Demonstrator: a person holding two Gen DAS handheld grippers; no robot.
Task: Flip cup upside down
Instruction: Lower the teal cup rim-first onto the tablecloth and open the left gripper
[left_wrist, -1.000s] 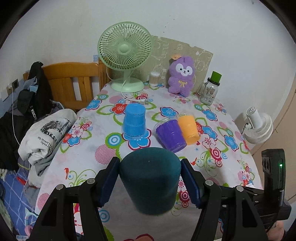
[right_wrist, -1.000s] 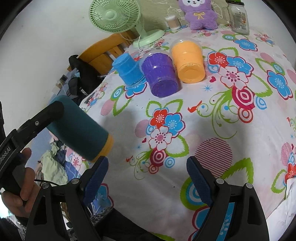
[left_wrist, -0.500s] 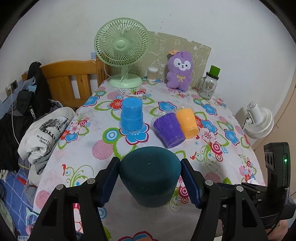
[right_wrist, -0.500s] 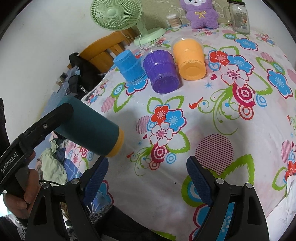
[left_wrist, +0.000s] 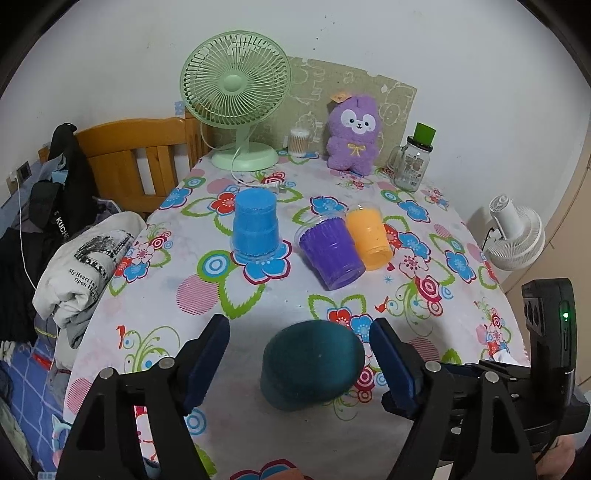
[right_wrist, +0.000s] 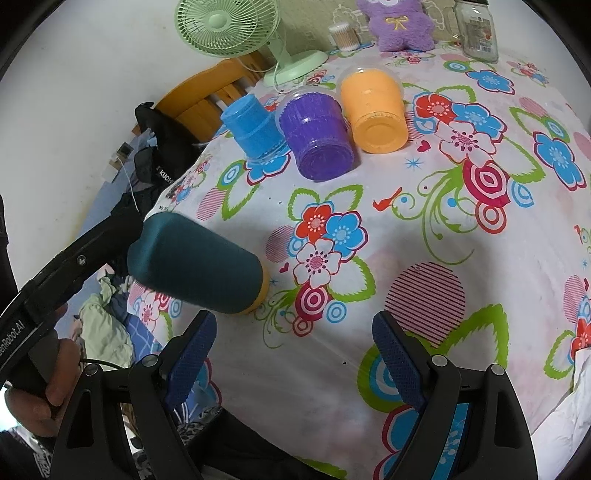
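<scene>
Cup: the dark teal cup (left_wrist: 312, 363) sits base-up between the left gripper's blue pads, near the front edge of the flowered table (left_wrist: 155, 317)
Cup, right wrist view: the same cup (right_wrist: 195, 264) shows an orange rim at its lower end, against the cloth, and leans in this fisheye view; whether the rim lies flat all round I cannot tell
Long axis: close to vertical, closed base towards the cameras, mouth down
Left gripper (left_wrist: 299, 363): jaws spread wide, a clear gap at the 9 o'clock pad, only a sliver at the 3 o'clock pad, so nothing is clamped
Right gripper (right_wrist: 293, 354): jaws apart and empty, hovering over bare cloth
Bearing from right jaws: cup at about 10 o'clock, near but apart
Nearer hand: the left, whose pads flank the cup on both sides
Judgement: the flip looks done; pulling the left gripper straight back should clear it, and a sideways drift could nudge the cup through the 3 o'clock pad
Neighbours: blue cup (left_wrist: 255, 230), purple cup (left_wrist: 330, 253) and orange cup (left_wrist: 367, 236) at 12 o'clock, well apart
</scene>
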